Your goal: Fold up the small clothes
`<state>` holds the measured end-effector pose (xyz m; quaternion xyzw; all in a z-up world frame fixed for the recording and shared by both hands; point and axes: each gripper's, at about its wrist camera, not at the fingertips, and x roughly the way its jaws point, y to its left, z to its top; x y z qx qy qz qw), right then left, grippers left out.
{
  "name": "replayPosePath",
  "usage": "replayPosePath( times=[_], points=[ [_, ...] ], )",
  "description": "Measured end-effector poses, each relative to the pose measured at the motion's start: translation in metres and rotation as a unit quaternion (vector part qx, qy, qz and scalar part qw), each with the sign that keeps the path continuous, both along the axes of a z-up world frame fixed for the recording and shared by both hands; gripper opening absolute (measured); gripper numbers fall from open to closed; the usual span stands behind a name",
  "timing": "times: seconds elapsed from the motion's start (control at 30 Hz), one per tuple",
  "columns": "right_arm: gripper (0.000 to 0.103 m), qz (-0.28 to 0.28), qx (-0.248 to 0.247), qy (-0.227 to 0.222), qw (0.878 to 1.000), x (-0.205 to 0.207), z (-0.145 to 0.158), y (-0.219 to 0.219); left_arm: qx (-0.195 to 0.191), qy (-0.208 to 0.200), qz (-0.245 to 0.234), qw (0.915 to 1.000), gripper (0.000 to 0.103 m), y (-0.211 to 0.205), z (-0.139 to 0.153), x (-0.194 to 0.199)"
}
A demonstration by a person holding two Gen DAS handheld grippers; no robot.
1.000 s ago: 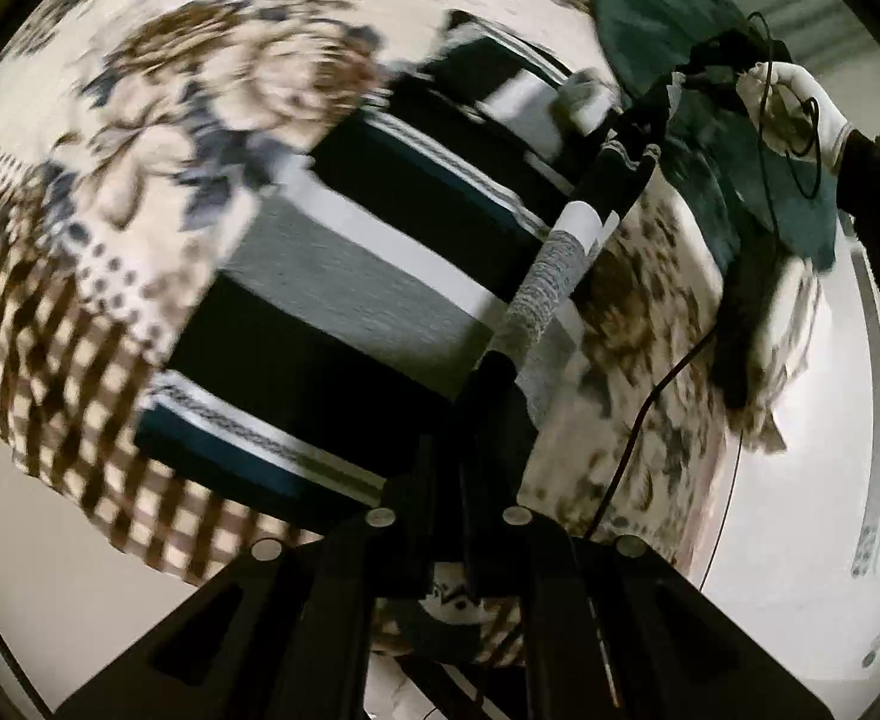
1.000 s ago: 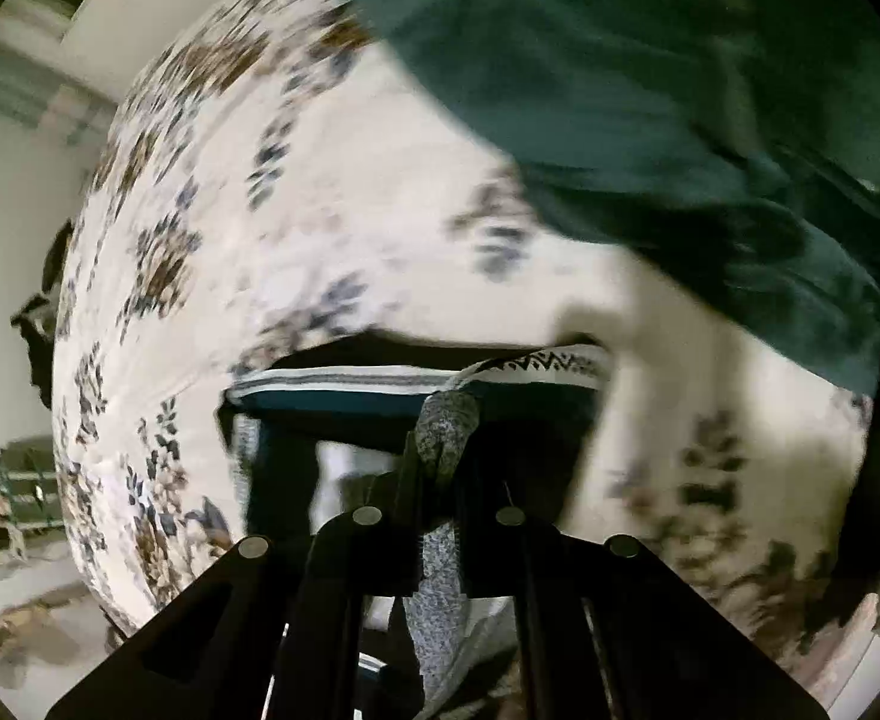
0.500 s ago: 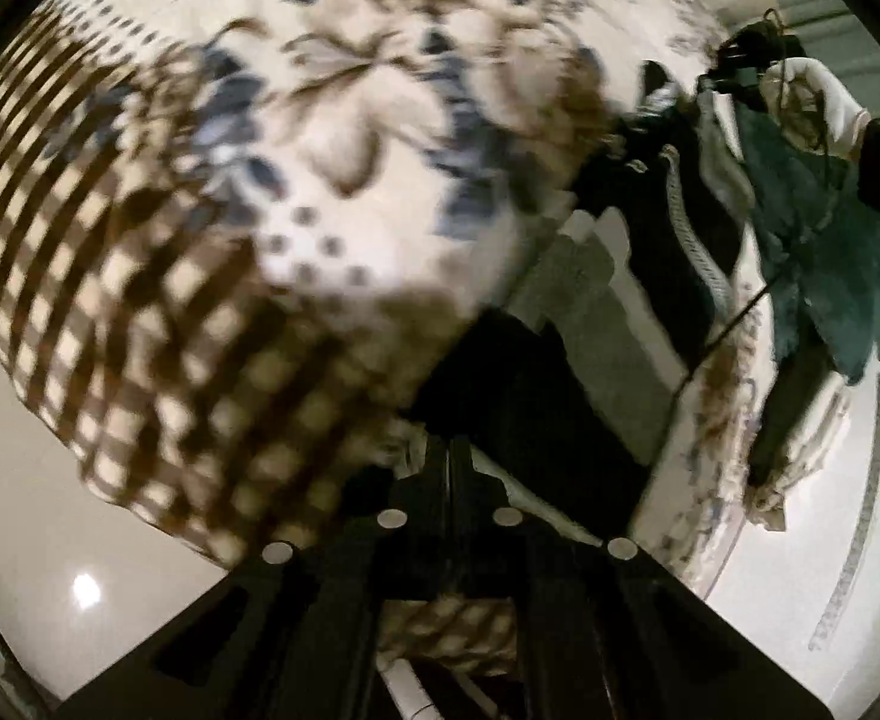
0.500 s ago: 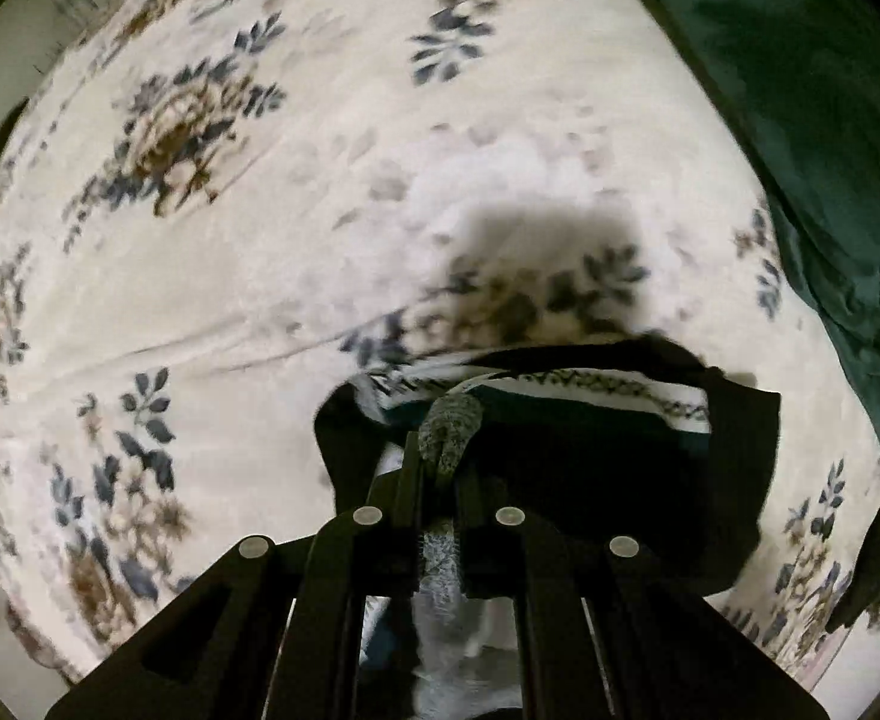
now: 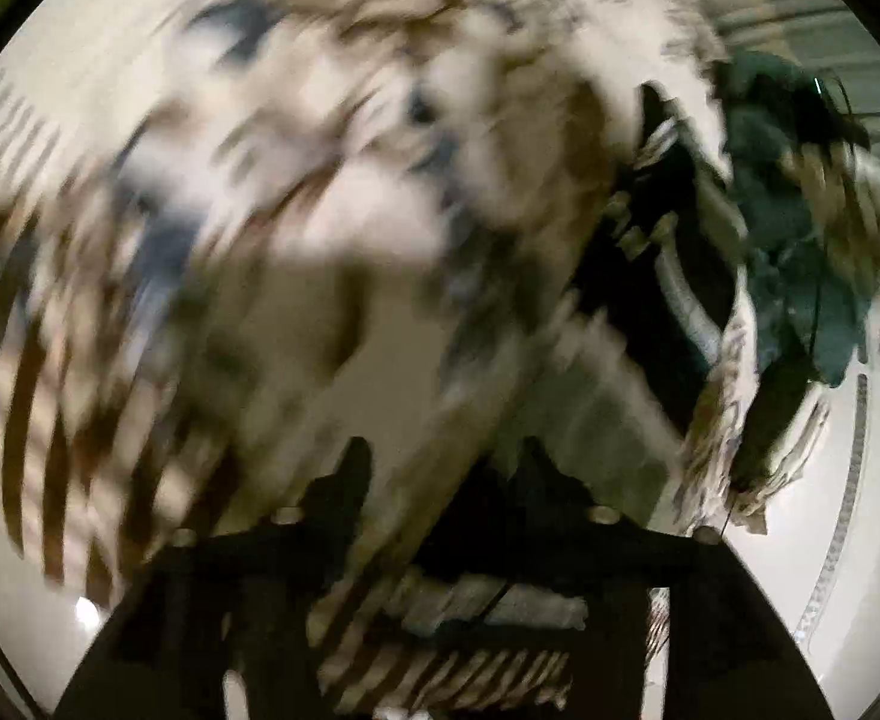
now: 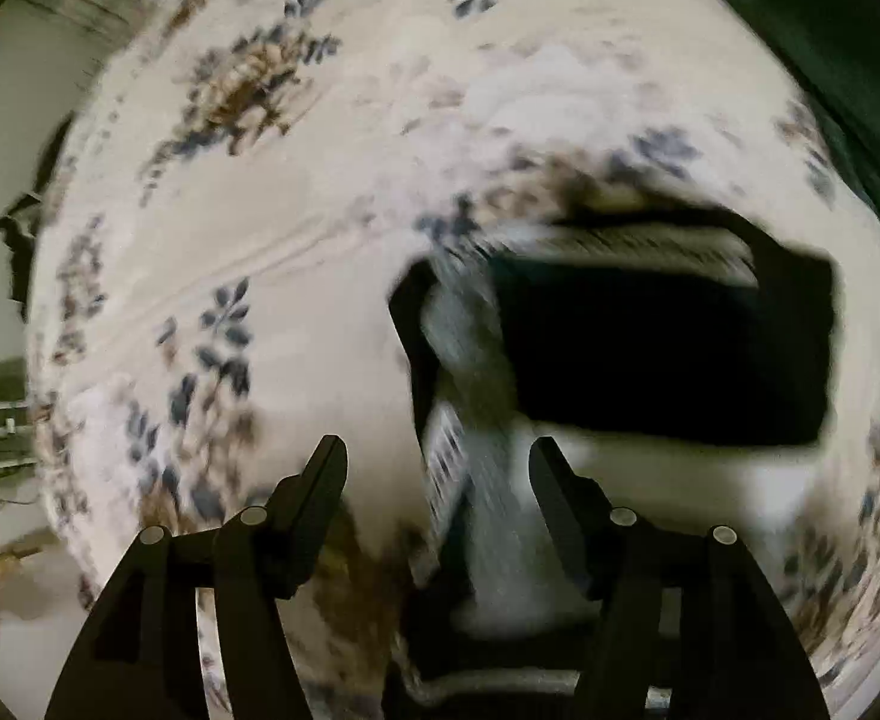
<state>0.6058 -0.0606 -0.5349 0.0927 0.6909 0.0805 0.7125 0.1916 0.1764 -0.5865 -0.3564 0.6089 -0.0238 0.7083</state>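
The small black, grey and white striped garment (image 6: pixel 667 354) lies folded on the floral bedspread (image 6: pixel 296 252) in the right wrist view. My right gripper (image 6: pixel 437 456) is open, its fingers either side of the garment's near grey edge, holding nothing. In the blurred left wrist view the garment (image 5: pixel 667 252) shows at the right, and my left gripper (image 5: pixel 445 462) is open with nothing between its fingers. The right gripper and gloved hand (image 5: pixel 829 138) show far right there.
A dark green garment (image 6: pixel 847 60) lies at the top right of the bed; it also shows in the left wrist view (image 5: pixel 799 276). The checked border of the bedspread (image 5: pixel 20 312) hangs at the left above the pale floor (image 5: pixel 799 540).
Both grippers have opened and let go of the striped garment, which now lies folded on the bed. Both views moved fast and are blurred.
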Motion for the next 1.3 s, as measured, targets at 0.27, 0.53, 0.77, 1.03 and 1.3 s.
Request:
replayPosePath(
  times=[0.27,0.53,0.77,1.03,1.3],
  points=[
    [0.068,-0.148,0.009,-0.038,0.988,-0.068,0.006,-0.152,-0.011,-0.109,-0.110,0.9879,0.052,-0.053,0.029,0.190],
    [0.068,-0.216,0.068,-0.067,0.972,-0.031,-0.047,-0.209,-0.077,-0.045,-0.115,0.9894,0.052,-0.110,-0.024,0.363],
    [0.033,-0.229,0.073,-0.072,0.968,0.018,-0.073,-0.217,0.043,-0.065,-0.183,0.9801,0.015,-0.154,-0.024,0.408],
    [0.006,-0.180,0.028,-0.092,0.979,0.038,-0.064,-0.205,0.033,-0.077,-0.142,0.9864,0.014,-0.124,-0.036,0.411],
    [0.025,-0.157,0.046,-0.029,0.986,0.036,-0.077,-0.206,-0.010,-0.068,-0.147,0.9866,0.030,-0.114,-0.021,0.407]
  ],
)
